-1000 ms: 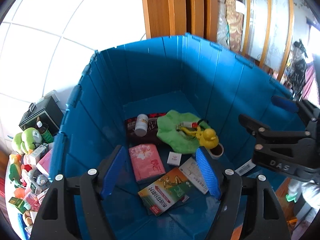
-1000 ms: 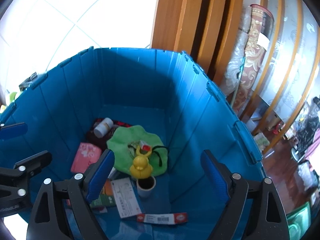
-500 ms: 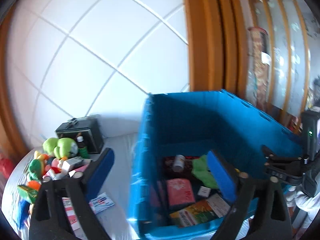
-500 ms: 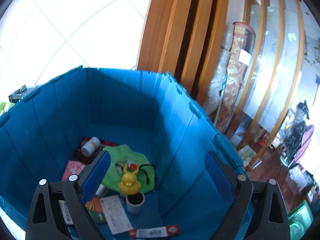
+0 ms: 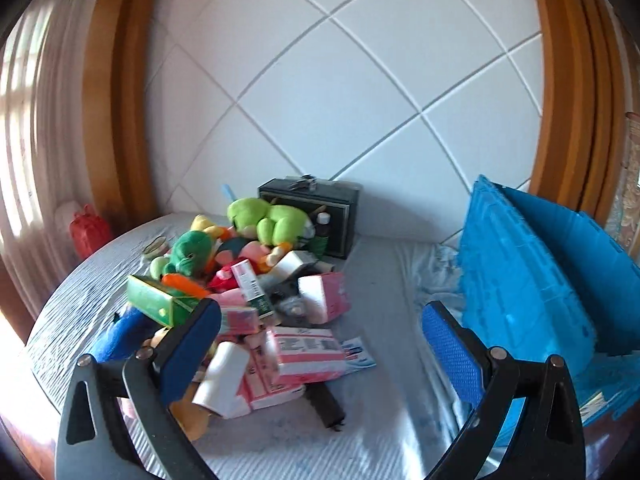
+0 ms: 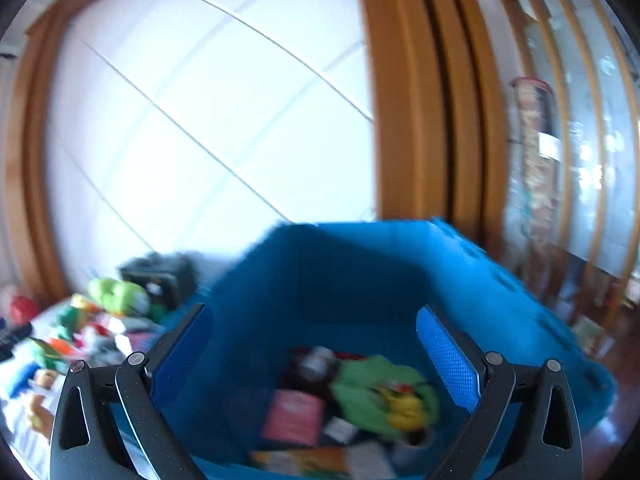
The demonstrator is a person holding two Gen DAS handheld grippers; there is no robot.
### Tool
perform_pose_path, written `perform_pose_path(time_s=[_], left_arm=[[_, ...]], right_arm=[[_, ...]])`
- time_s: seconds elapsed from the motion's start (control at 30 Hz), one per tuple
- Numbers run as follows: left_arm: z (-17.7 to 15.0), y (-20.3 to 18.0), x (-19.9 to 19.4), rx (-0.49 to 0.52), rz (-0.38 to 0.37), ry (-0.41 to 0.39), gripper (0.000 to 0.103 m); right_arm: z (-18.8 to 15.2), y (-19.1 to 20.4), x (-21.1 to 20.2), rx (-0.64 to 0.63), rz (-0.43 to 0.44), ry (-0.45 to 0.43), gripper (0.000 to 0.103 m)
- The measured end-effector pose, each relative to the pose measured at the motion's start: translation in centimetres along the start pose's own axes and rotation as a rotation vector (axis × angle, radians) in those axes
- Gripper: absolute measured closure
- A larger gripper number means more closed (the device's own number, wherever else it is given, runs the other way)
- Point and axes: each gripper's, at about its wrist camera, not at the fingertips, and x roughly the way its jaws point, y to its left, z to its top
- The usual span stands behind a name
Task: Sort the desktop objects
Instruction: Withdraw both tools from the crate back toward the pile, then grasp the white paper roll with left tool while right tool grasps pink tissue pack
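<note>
Left wrist view: the left gripper (image 5: 320, 340) occupies the lower part of the frame, its two blue-padded fingers (image 5: 192, 344) spread wide with nothing between them; the heap of desktop objects (image 5: 248, 292) lies on the grey cloth-covered table (image 5: 384, 304), left of centre and just beyond the left-hand finger, whose tip overlaps the near edge of the heap in the picture; whether it touches cannot be told. The heap includes a light green plush toy (image 5: 268, 216) at its far side, a darker green plush toy (image 5: 188, 248) to the left, a green box (image 5: 154, 300) tilted beside the finger, several pink and white cartons (image 5: 304, 352) at the near side and a white bottle (image 5: 218, 376) lying low; a black case (image 5: 316, 208) stands behind the heap against the white tiled wall (image 5: 340, 80). The blue crate (image 5: 532, 280) stands at the right edge of the frame, beyond the right-hand finger.

Right wrist view, blurred: the right gripper (image 6: 316, 356) sits low in the frame, its jaws opening and nothing between them; the blue crate (image 6: 480, 280) lies directly ahead, framed by the fingers; inside it a green item (image 6: 380, 392), something yellow (image 6: 404, 404) and a pink packet (image 6: 292, 416) rest on the floor; the heap (image 6: 92, 320) appears at lower left, outside the left-hand finger.
</note>
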Motion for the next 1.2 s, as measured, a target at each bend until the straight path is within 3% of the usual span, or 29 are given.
perform_pose_path(time_s=[0.1, 0.27, 0.4, 0.53, 0.73, 0.8, 0.87, 0.93, 1.13, 1.2], left_arm=[[-1.2, 4.2, 0.4, 0.002, 0.075, 0.030, 0.001], [-3.4, 9.7, 0.9, -0.025, 0.091, 0.091, 0.001], [-5.0, 11.9, 2.7, -0.029, 0.101, 0.145, 0.011], [-6.4, 12.2, 5.4, -0.002, 0.091, 0.206, 0.017], [-8.2, 11.3, 10.2, 0.014, 0.029, 0.311, 0.045], [-8.6, 10.8, 11.7, 0.011, 0.023, 0.339, 0.052], [-9.0, 10.5, 12.9, 0.019, 0.025, 0.361, 0.052], [-9.3, 10.2, 14.2, 0.022, 0.025, 0.382, 0.052], [-10.5, 10.3, 17.7, 0.015, 0.031, 0.469, 0.052], [-10.8, 10.5, 18.5, 0.001, 0.039, 0.482, 0.058]], right_arm=[[0.7, 4.4, -0.6, -0.006, 0.118, -0.050, 0.000], [0.4, 12.2, -0.3, -0.056, 0.292, -0.106, 0.000], [-1.7, 18.9, 1.5, -0.143, 0.391, -0.046, 0.000], [-5.4, 23.6, 4.7, -0.188, 0.364, 0.084, 0.000], [-12.3, 26.1, 11.0, -0.216, 0.326, 0.368, 0.003], [-14.3, 26.4, 12.6, -0.229, 0.302, 0.447, 0.019], [-16.1, 26.4, 14.4, -0.227, 0.292, 0.529, 0.042], [-17.4, 26.2, 15.9, -0.196, 0.302, 0.605, 0.043], [-17.3, 26.4, 17.3, -0.200, 0.317, 0.636, 0.043], [-17.1, 26.8, 17.8, -0.209, 0.324, 0.644, 0.039]])
